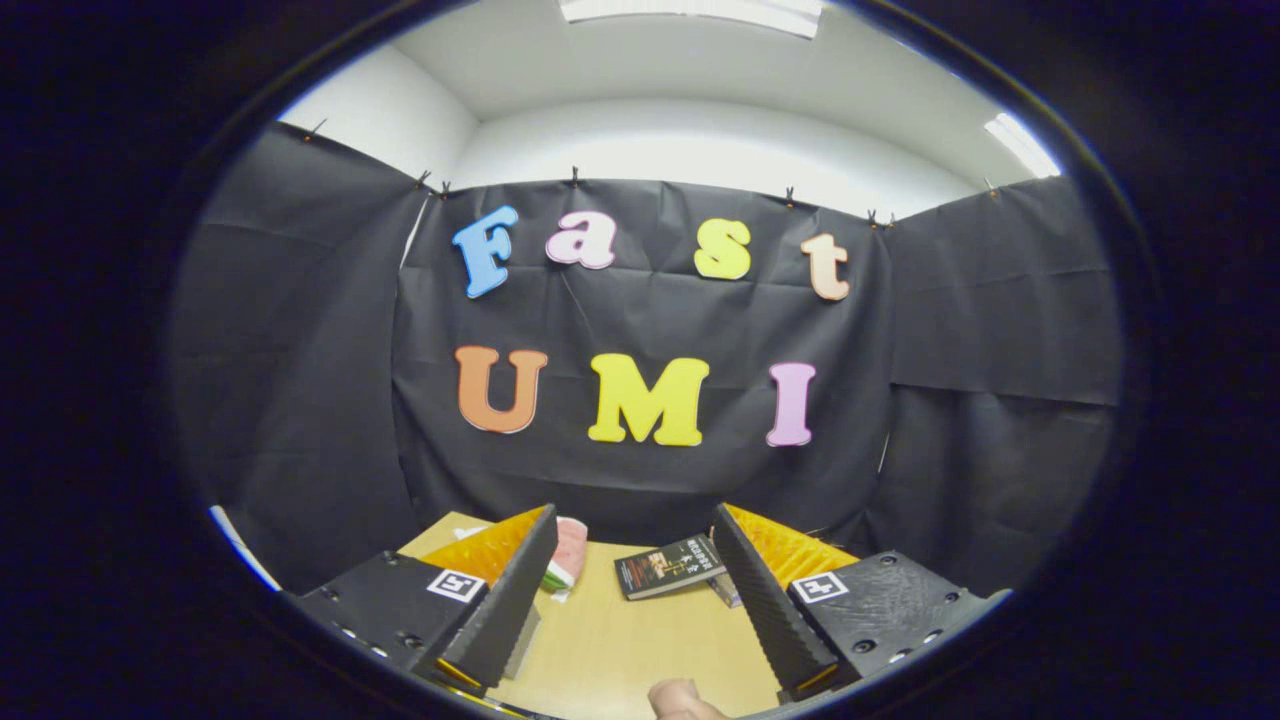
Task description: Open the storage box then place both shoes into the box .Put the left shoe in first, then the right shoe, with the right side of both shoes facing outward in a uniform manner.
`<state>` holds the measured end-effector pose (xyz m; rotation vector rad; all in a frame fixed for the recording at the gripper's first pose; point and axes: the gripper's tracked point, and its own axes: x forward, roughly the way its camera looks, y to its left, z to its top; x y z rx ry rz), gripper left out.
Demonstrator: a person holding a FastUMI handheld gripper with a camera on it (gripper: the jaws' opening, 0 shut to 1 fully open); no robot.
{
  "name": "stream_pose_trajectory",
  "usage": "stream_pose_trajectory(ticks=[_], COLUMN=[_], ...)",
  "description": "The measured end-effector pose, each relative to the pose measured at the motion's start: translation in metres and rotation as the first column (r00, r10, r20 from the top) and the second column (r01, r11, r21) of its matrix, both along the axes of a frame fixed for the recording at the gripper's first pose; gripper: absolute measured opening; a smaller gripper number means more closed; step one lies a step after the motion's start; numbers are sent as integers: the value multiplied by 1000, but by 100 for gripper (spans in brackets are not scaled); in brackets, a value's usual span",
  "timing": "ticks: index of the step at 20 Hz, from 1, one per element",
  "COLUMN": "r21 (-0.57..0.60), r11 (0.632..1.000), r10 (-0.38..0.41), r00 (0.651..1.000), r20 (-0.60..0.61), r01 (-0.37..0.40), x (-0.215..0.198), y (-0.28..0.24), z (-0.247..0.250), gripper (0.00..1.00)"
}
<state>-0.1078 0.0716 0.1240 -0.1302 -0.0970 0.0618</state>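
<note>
My gripper is held high and level, its two fingers spread wide apart with nothing between them. Beyond the fingers lies a wooden table. A rounded pinkish thing pokes up at the near edge of the table between the fingers; I cannot tell what it is.
A dark book lies on the table just past the right finger. A pink and white object with a green part sits beside the left finger. The black cloth wall stands close behind the table.
</note>
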Motion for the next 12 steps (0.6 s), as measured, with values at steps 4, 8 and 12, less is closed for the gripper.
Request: stream_pose_trajectory(ticks=[4, 8, 12], r21=[34, 33, 63], r11=[997, 996, 994], r10=[71, 82, 91], r00=[997, 996, 996], r20=[-8, 31, 27], r01=[-70, -83, -92], x=[-6, -10, -8], y=[-21, -41, -38], z=[-5, -1, -2], gripper=[95, 95, 95])
